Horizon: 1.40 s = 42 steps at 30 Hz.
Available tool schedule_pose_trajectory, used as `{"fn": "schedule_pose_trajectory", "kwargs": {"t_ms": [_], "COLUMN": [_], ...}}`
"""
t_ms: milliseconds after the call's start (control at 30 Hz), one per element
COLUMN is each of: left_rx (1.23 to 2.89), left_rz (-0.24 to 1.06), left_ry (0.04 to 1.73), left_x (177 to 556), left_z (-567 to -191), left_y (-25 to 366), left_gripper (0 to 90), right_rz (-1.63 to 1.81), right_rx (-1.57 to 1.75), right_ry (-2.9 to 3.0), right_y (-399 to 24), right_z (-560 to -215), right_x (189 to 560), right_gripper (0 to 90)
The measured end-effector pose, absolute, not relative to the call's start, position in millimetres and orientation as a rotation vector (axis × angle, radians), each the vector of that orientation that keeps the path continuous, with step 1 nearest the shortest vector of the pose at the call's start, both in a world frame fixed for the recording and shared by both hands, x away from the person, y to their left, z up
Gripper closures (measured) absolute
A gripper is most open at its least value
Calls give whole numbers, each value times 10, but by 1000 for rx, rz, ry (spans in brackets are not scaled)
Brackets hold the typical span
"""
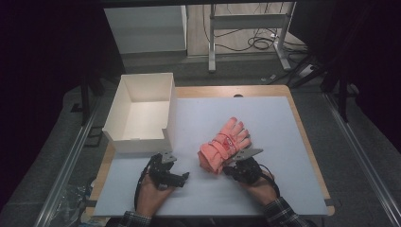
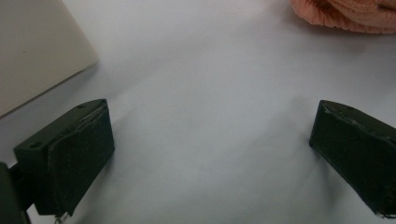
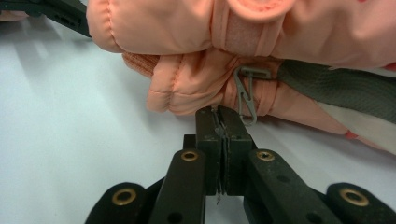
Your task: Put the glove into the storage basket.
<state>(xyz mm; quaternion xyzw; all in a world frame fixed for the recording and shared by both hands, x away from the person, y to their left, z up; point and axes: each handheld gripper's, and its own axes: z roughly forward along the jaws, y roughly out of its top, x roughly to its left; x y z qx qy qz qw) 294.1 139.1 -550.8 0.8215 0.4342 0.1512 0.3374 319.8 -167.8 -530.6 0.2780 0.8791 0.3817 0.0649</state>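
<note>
A pink padded glove point(image 1: 224, 145) lies on the white mat, fingers pointing away from me. My right gripper point(image 1: 235, 166) sits just at its near cuff end. In the right gripper view the jaws point(image 3: 223, 112) are pressed together, tips against the underside of the glove's cuff point(image 3: 196, 88), beside a grey plastic clip point(image 3: 247, 93); I see no fabric between the pads. My left gripper point(image 1: 176, 168) rests on the mat to the glove's left, open with nothing between its fingers point(image 2: 212, 112). The glove's edge point(image 2: 345, 11) appears at the top right of the left gripper view.
An open white cardboard box point(image 1: 170, 111) stands at the back left of the mat, its corner point(image 2: 37, 46) near my left gripper. The white mat point(image 1: 274, 127) covers a wooden table. A grey strap point(image 3: 336, 88) runs along the glove.
</note>
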Motion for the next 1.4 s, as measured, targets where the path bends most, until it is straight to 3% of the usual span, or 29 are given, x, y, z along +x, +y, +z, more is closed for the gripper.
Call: {"fn": "schedule_pose_trajectory", "kwargs": {"t_ms": [367,633,1133,1400], "left_rx": [2148,2146,2159,2163], "left_rz": [383,383,280,250], "left_ry": [1127,1127,1056,1007], "left_x": [2956,2955,3020,3091], "left_z": [-5505,-5504,-5185,-4880], "left_y": [1393,1395,1306,1212], "left_gripper": [0,0,8,0], "right_rz": [1151,1138,1041,980], "right_rx": [852,925,1058,1112], "right_ry": [2620,2538,2398,2339], "right_y": [-1830,-2114,-2588,-2751], "right_z": [-5243,-5206,-5229,-5274], "right_x": [3143,3184,3324,3399], "right_gripper": [813,709,370,241]}}
